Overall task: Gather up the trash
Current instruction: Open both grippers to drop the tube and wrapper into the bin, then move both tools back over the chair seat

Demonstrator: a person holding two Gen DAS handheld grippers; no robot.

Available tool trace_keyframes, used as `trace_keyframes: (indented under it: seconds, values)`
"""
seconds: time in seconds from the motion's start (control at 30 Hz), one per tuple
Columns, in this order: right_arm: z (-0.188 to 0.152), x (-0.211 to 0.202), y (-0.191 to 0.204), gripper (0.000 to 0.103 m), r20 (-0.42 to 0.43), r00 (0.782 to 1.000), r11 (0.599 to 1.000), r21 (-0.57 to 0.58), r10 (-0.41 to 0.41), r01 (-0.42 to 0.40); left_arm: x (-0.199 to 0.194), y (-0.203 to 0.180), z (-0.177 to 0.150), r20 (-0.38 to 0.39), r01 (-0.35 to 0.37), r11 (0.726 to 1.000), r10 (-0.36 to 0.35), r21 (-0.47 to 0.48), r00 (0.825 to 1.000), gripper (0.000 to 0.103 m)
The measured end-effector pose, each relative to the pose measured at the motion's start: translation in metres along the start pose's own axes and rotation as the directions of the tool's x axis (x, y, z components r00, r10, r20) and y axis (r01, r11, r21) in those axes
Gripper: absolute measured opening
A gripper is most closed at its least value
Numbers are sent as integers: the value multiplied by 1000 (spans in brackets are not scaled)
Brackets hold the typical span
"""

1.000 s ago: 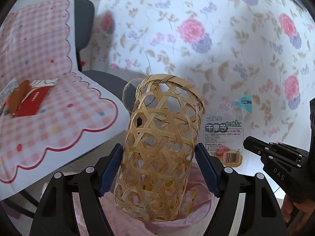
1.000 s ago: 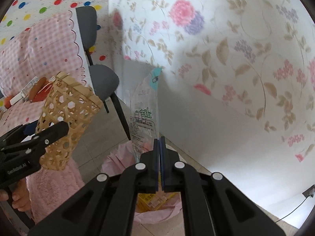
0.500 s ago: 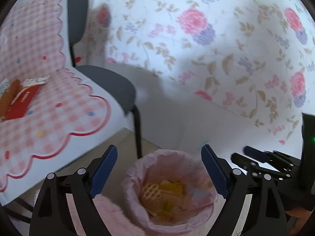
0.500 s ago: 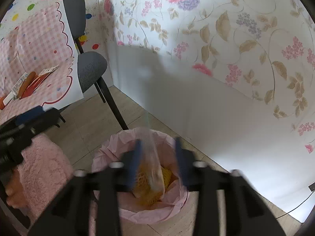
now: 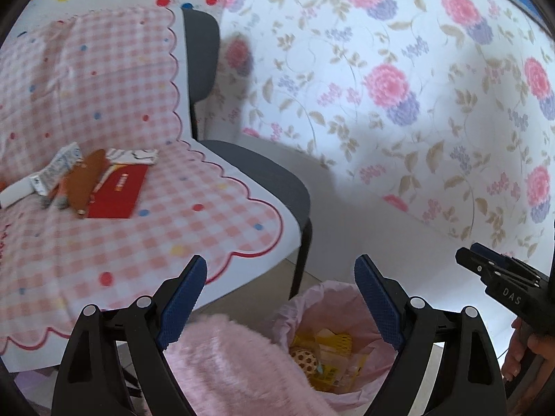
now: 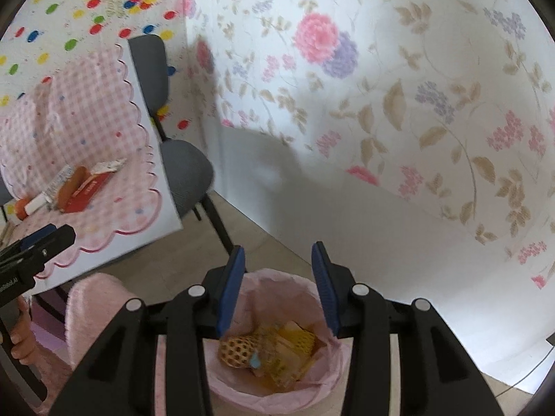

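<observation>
A bin with a pink liner [image 5: 314, 300] [image 6: 277, 397] stands on the floor below both grippers. Inside lie a woven bamboo basket [image 5: 304, 358] [image 6: 236, 348], yellow wrappers [image 5: 333, 343] [image 6: 295, 339] and a clear bag with a teal corner [image 6: 256, 360]. My left gripper [image 5: 281, 270] hangs above the bin's left rim, open wide, with nothing between its fingers. My right gripper [image 6: 277, 253] is open over the bin, also with nothing in it. On the pink checked table [image 5: 208, 208] [image 6: 104, 121] lie a red packet [image 5: 119, 190] [image 6: 85, 190], a brown piece [image 5: 85, 180] and white wrappers [image 5: 55, 170].
A grey chair [image 5: 260, 180] [image 6: 187, 170] stands between the table and the floral wall. A fluffy pink sleeve [image 5: 236, 364] [image 6: 90, 312] lies beside the bin. The right gripper [image 5: 466, 258] shows at the right edge, the left gripper [image 6: 60, 234] at the left edge.
The left gripper let go of the bamboo basket and the right let go of the clear bag; both now lie in the bin. Both grippers opened, and the left swung toward the table.
</observation>
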State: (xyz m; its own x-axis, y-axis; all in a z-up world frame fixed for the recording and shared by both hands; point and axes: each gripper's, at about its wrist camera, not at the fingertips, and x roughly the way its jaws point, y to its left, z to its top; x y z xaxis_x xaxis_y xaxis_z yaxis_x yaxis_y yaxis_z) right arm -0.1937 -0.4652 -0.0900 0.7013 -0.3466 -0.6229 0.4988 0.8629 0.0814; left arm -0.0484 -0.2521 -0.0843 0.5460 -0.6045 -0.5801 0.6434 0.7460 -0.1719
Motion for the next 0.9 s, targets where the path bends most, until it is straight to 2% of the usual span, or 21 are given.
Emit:
trace_keyframes:
  seconds: [0.17, 0.37, 0.5, 0.7, 0.9]
  values:
    - [10, 0, 33, 40, 0, 996, 994, -51, 94, -94, -23, 15, -10, 7, -64, 998, 64, 20, 998, 86]
    - [24, 6, 89, 40, -12, 976, 963, -155, 219, -218, -55, 56, -15, 28, -155, 987, 156, -43, 987, 87]
    - [33, 12, 118, 40, -28, 959, 941, -189, 281, -281, -74, 91, -15, 32, -239, 965, 243, -105, 969, 87]
    - [50, 19, 163, 40, -41, 936, 908, -233, 349, -348, -97, 134, -13, 16, -323, 929, 331, -180, 943, 87]
    - [63, 24, 200, 40, -60, 915, 878, -264, 399, -400, -112, 161, -3, -11, -397, 894, 403, -206, 915, 87]
